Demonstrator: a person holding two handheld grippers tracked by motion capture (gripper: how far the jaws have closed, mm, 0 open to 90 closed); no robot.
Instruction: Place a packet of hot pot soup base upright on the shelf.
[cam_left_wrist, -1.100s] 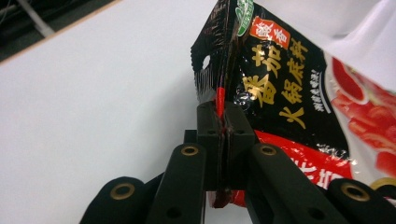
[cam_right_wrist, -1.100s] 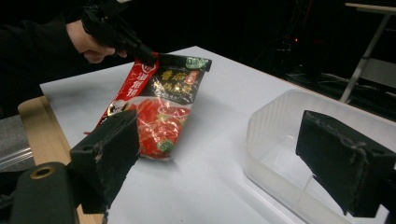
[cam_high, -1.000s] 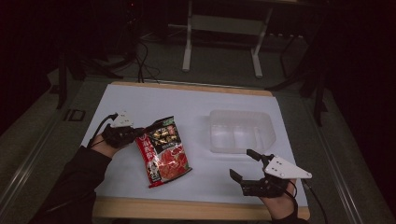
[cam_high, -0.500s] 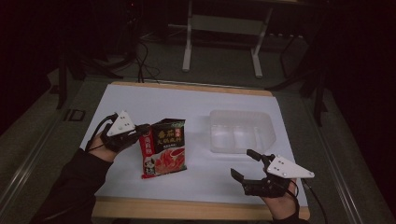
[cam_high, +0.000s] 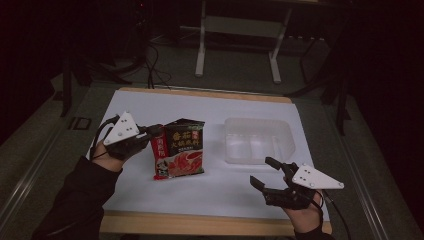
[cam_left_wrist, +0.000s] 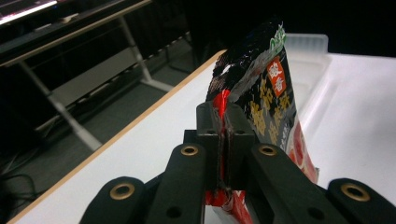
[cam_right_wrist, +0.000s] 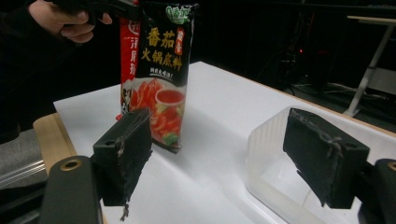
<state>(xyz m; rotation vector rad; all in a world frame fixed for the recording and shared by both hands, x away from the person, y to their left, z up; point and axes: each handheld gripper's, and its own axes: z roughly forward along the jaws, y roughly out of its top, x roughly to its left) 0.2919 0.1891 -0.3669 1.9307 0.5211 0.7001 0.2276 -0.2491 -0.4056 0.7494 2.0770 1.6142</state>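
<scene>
High view: left gripper (cam_high: 150, 132), raised above the white table (cam_high: 210, 190), pinches the sauce packet (cam_high: 180, 150) upright by its edge; right gripper (cam_high: 265, 172), jaws spread and narrowing, rests near the clear tray (cam_high: 287, 145).

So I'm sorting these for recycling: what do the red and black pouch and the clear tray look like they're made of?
The red and black printed soup-base pouch looks like thin glossy plastic film: it creases and catches highlights where the left gripper pinches its edge. The clear rectangular tray looks like thin moulded plastic, translucent and slightly frosted, with the white table showing through; the exact plastic can't be told.
</scene>
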